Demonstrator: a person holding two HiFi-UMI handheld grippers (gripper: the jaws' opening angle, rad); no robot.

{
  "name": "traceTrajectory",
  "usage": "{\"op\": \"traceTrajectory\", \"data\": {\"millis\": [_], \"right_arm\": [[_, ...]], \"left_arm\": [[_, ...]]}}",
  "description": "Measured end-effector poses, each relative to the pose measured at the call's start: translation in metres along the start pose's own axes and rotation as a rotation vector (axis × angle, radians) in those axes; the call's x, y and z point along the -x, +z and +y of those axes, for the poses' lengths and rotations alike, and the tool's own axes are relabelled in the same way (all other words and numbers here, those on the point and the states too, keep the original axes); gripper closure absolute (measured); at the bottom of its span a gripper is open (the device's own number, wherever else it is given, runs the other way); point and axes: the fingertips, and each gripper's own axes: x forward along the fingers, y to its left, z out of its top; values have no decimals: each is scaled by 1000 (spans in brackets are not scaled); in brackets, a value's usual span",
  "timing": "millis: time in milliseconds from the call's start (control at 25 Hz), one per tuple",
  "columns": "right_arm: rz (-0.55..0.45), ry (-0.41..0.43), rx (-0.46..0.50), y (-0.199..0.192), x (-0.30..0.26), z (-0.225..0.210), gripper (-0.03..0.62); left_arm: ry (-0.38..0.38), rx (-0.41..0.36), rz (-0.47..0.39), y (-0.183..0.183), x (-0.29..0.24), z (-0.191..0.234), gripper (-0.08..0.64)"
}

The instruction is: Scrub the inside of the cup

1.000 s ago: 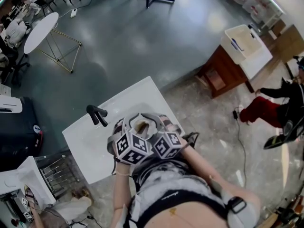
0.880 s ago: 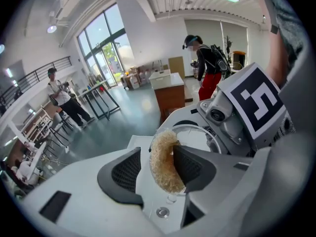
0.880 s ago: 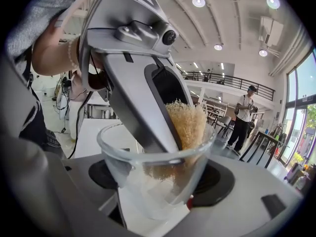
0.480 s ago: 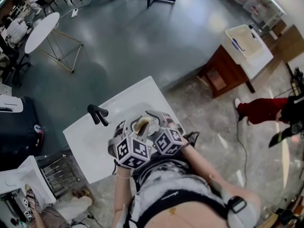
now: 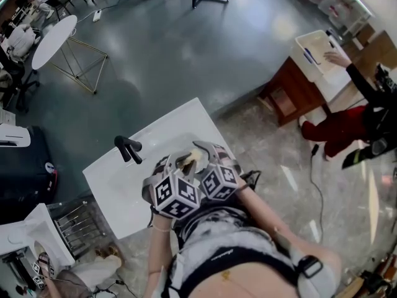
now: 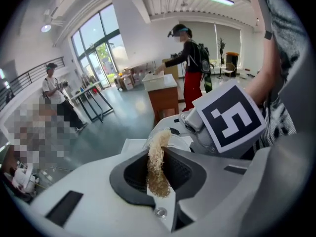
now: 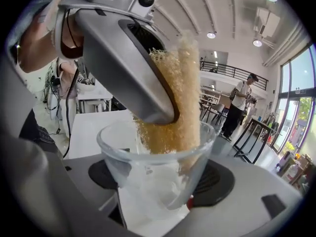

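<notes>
Over the white sink (image 5: 118,182) I hold both grippers close together. My right gripper (image 7: 158,181) is shut on a clear glass cup (image 7: 148,174), gripping its lower body with the mouth facing up. A tan loofah sponge (image 7: 173,102) hangs into the cup's mouth. My left gripper (image 6: 157,162) has just been closing and is now shut on that sponge (image 6: 157,167), which shows edge-on between the pads. In the head view the left gripper (image 5: 178,163) and the right gripper (image 5: 201,155) meet around the sponge (image 5: 188,160).
A black faucet (image 5: 127,148) stands at the sink's far left edge. A wooden cabinet with a white basin (image 5: 313,64) is at the right, a person in red trousers (image 5: 338,135) beside it. A round white table (image 5: 53,39) stands far left.
The left gripper's jaws have narrowed onto the sponge, and the two grippers have drawn slightly closer. At the right, the person in red trousers has stepped toward the cabinet.
</notes>
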Motion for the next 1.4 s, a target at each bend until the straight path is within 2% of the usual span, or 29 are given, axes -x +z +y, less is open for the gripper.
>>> {"op": "traceTrajectory", "data": {"millis": [120,240,360,600,840,1240,1320,1400], "right_arm": [[13,3,21,1,-2,4,198],[-5,13,11,7,-1,6,198],[-24,16,11,12,2,6,198],[-45,23,14,15,2,9,198],[-30,30,57,12,6,13,198],[-21,13,80,4,6,14,198],[-20,8,75,3,7,11,197],[-27,7,69,6,8,9,196]], "left_arm": [[-8,-12,53,-2,-9,-2,511],[-18,26,78,-5,-17,-4,511],[-46,67,72,-5,-21,-7,511],[-102,85,75,-7,-27,-16,515],[-216,73,65,-10,-23,-31,517],[-340,158,6,-12,-8,-43,520],[-334,165,-9,-9,-4,-40,518],[-286,174,-19,-8,1,-31,517]]}}
